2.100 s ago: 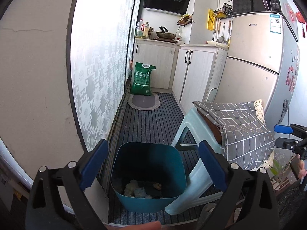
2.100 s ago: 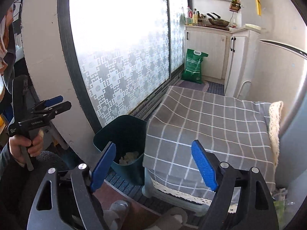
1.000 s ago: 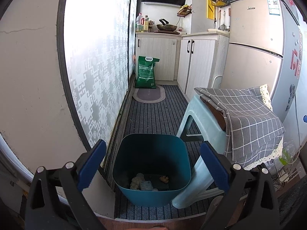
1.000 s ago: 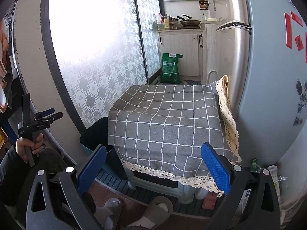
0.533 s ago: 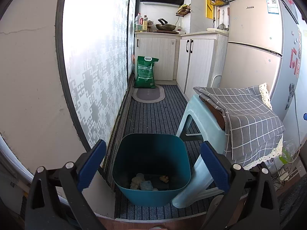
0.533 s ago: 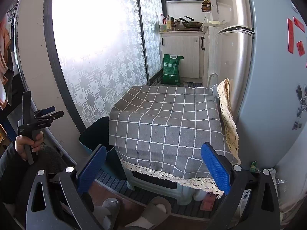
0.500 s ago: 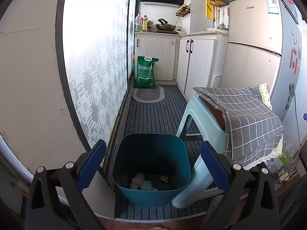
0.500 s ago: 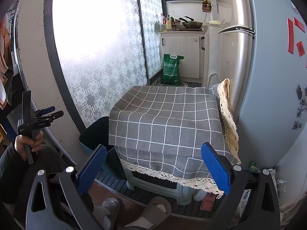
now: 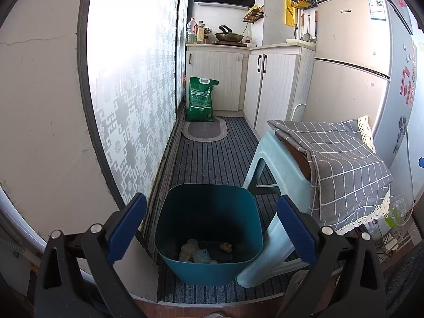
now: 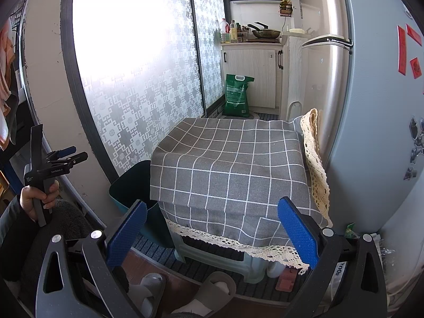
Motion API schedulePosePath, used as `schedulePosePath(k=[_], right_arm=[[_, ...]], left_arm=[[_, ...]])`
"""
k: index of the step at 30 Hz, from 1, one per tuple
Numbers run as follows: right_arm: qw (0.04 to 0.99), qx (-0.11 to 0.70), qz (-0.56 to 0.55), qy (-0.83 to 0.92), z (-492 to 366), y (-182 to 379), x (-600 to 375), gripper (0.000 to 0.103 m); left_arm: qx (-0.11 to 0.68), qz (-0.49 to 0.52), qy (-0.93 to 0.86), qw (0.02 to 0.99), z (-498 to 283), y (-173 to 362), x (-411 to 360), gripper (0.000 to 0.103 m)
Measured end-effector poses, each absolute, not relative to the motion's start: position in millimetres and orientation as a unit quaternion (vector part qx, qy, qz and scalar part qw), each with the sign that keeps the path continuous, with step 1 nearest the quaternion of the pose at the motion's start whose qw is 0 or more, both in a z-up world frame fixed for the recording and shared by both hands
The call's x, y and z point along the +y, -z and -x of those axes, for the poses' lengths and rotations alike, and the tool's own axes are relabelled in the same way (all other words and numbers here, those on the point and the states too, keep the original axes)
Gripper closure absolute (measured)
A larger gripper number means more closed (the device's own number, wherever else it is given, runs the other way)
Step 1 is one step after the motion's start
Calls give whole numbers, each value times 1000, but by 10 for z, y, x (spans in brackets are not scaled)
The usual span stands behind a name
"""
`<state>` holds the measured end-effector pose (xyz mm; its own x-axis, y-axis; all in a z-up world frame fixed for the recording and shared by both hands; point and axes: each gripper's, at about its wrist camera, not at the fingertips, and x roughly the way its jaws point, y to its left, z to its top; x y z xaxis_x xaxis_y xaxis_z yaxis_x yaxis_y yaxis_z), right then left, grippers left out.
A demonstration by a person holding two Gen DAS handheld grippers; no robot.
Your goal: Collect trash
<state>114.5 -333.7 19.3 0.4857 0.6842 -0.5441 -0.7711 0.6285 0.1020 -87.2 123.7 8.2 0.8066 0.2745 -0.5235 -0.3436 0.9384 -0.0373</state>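
A teal trash bin (image 9: 209, 262) stands on the striped floor mat beside a stool; several bits of crumpled trash (image 9: 194, 250) lie at its bottom. My left gripper (image 9: 210, 229) is open and empty, held just above the bin's mouth. My right gripper (image 10: 210, 232) is open and empty in front of the stool, which is covered by a grey checked cloth (image 10: 230, 169). The bin's edge (image 10: 129, 185) shows left of the cloth. The left gripper (image 10: 65, 155) also shows at far left in the right wrist view, held in a hand.
A pale blue plastic stool (image 9: 275, 164) stands right of the bin, against the fridge (image 9: 352, 74). A patterned sliding glass door (image 9: 137, 90) runs along the left. A green bag (image 9: 201, 99) and cabinets (image 9: 270, 84) are at the far end. Slippers (image 10: 217, 288) lie near the stool.
Over the last two seconds the right gripper swung right, from facing the bin to facing the stool's front. In the last half second neither gripper moved visibly.
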Motion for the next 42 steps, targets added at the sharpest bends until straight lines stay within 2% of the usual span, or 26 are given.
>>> schedulePosePath(k=[42], right_arm=[[857, 280, 82, -424, -1159, -172, -3364, 3]], left_arm=[[267, 65, -159, 948, 865, -60, 1239, 3]])
